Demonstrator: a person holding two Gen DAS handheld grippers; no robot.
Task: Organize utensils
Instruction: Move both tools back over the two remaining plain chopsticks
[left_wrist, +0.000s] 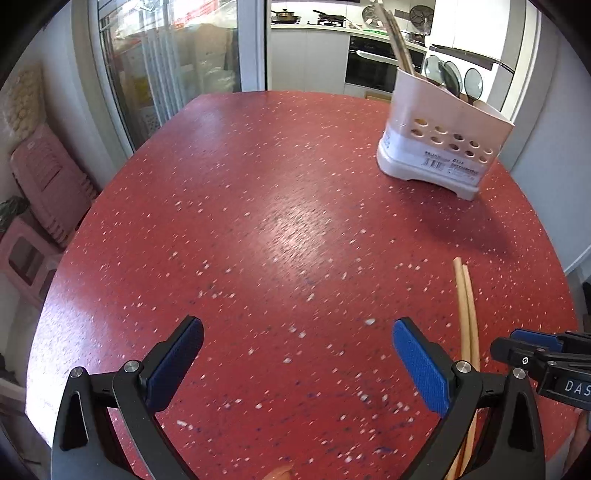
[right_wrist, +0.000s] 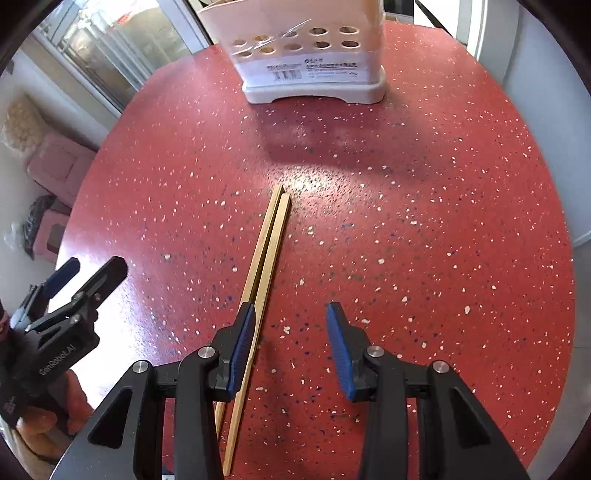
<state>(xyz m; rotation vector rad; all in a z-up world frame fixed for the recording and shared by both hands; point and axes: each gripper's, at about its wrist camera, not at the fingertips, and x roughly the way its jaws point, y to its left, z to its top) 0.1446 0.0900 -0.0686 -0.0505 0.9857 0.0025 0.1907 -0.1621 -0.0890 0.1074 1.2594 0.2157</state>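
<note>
A pair of wooden chopsticks (right_wrist: 266, 254) lies side by side on the red speckled table (right_wrist: 406, 206), pointing toward a white utensil holder (right_wrist: 306, 48). My right gripper (right_wrist: 291, 345) is open and empty, low over the table; its left finger sits beside the chopsticks' near half. My left gripper (left_wrist: 297, 363) is open and empty, to the left of the chopsticks (left_wrist: 466, 302). The holder (left_wrist: 443, 136) at the far right of the left wrist view holds spoons and more chopsticks.
The table edge curves round on the left and far side. Pink plastic stools (left_wrist: 48, 184) stand on the floor to the left. A glass sliding door (left_wrist: 166, 55) and a kitchen counter lie beyond the table. My left gripper also shows in the right wrist view (right_wrist: 92, 273).
</note>
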